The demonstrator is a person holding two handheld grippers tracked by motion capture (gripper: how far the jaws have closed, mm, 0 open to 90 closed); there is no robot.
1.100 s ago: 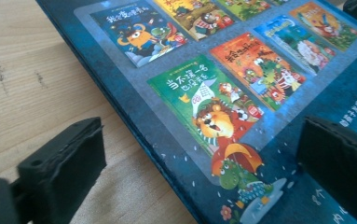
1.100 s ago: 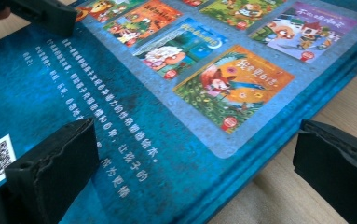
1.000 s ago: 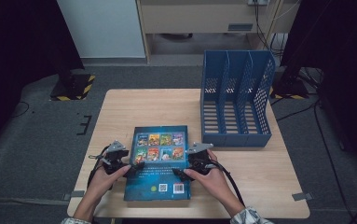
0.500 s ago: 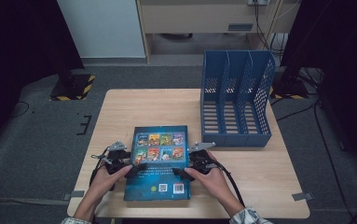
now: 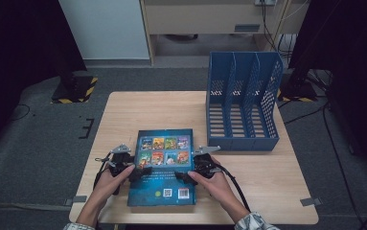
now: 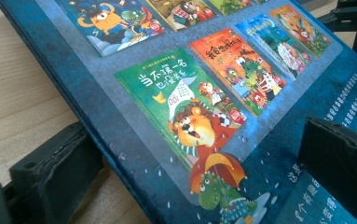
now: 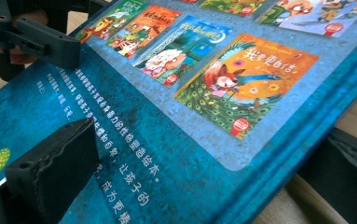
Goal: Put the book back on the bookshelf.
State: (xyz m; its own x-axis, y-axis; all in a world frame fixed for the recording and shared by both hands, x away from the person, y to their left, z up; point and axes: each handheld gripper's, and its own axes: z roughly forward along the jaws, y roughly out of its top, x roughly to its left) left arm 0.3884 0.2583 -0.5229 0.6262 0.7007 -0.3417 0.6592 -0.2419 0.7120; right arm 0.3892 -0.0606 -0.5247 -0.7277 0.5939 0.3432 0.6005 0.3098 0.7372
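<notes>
A blue picture book (image 5: 164,167) lies with its back cover up near the front of the wooden table (image 5: 147,110). My left gripper (image 5: 135,172) grips its left edge and my right gripper (image 5: 186,175) its right edge. In the left gripper view, one jaw lies under the book's (image 6: 213,116) edge and the other rests on the cover, so the left gripper (image 6: 197,170) is shut on it. In the right gripper view, the right gripper (image 7: 199,163) clamps the book (image 7: 167,116) the same way, one jaw on top and one beneath.
A blue three-slot file rack (image 5: 243,110) stands upright at the back right of the table, its open side facing the front. Bare wood lies left of and behind the book. Dark floor with cables surrounds the table.
</notes>
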